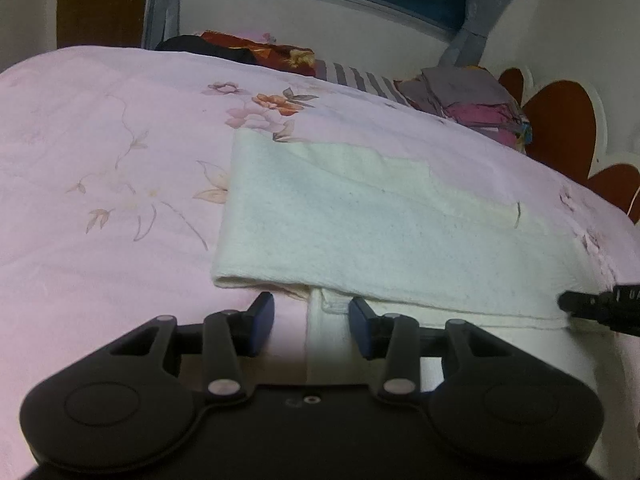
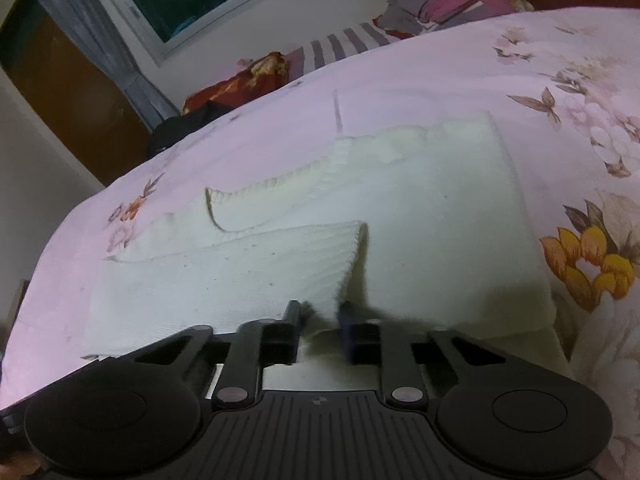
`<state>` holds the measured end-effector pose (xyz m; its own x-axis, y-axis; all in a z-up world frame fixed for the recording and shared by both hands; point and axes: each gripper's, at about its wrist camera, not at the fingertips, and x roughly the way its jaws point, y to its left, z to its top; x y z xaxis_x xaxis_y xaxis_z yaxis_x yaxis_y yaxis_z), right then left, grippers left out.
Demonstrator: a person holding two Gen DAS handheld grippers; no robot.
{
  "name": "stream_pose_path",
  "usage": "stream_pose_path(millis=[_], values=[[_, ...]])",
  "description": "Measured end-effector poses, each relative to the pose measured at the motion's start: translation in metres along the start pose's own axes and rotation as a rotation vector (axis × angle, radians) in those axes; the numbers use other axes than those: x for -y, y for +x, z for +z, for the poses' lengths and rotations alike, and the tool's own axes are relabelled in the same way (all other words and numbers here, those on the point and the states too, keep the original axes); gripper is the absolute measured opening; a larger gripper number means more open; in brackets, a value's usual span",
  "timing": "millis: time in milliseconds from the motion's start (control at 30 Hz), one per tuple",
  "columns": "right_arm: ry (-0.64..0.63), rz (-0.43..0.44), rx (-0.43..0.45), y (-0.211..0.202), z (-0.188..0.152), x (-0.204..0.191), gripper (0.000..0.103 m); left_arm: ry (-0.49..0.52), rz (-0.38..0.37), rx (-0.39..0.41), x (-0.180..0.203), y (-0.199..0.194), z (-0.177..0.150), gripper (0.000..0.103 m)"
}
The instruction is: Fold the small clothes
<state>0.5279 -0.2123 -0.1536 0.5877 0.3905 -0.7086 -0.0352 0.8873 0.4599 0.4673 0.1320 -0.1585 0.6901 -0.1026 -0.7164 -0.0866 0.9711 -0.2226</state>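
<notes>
A white knitted garment (image 1: 360, 224) lies partly folded on the pink floral bedspread (image 1: 100, 160). My left gripper (image 1: 312, 316) is open, its fingers straddling the garment's near left edge, just above the cloth. In the right wrist view the same garment (image 2: 440, 232) shows a ribbed sleeve cuff (image 2: 320, 256) folded across the body. My right gripper (image 2: 320, 320) is open, with its fingers on either side of the cuff's near corner. The tip of the right gripper also shows in the left wrist view (image 1: 600, 312) at the garment's right edge.
A stack of folded clothes (image 1: 472, 100) sits at the far right of the bed by the headboard (image 1: 560, 120). A red patterned cloth and a dark garment (image 1: 256, 52) lie at the far edge under the window. A striped sheet (image 1: 360, 76) shows between them.
</notes>
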Motion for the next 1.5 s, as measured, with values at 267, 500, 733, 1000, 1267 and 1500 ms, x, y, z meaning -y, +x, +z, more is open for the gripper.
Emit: stream_pose_path(millis=[267, 500, 733, 1000, 1267, 1500], values=[[-0.017, -0.1, 0.095, -0.037, -0.006, 0.017, 0.004, 0.063, -0.008, 0.01, 0.0, 0.009, 0.006, 0.037], [-0.02, -0.142, 0.119, -0.046, -0.004, 0.029, 0.005, 0.102, -0.009, 0.01, 0.001, 0.015, 0.011, 0.036], [-0.059, -0.189, 0.096, -0.044, 0.007, 0.04, 0.005, 0.083, -0.007, -0.001, 0.001, 0.013, 0.011, 0.035], [-0.042, -0.197, 0.091, -0.042, -0.006, 0.052, 0.005, 0.068, -0.012, -0.017, -0.001, 0.011, 0.012, 0.034], [-0.108, -0.112, 0.234, -0.078, 0.018, 0.02, 0.005, 0.066, -0.054, 0.015, 0.004, 0.003, 0.017, 0.034], [-0.129, -0.203, 0.064, -0.041, 0.014, 0.039, 0.005, 0.067, -0.018, -0.02, 0.002, 0.016, 0.015, 0.023]])
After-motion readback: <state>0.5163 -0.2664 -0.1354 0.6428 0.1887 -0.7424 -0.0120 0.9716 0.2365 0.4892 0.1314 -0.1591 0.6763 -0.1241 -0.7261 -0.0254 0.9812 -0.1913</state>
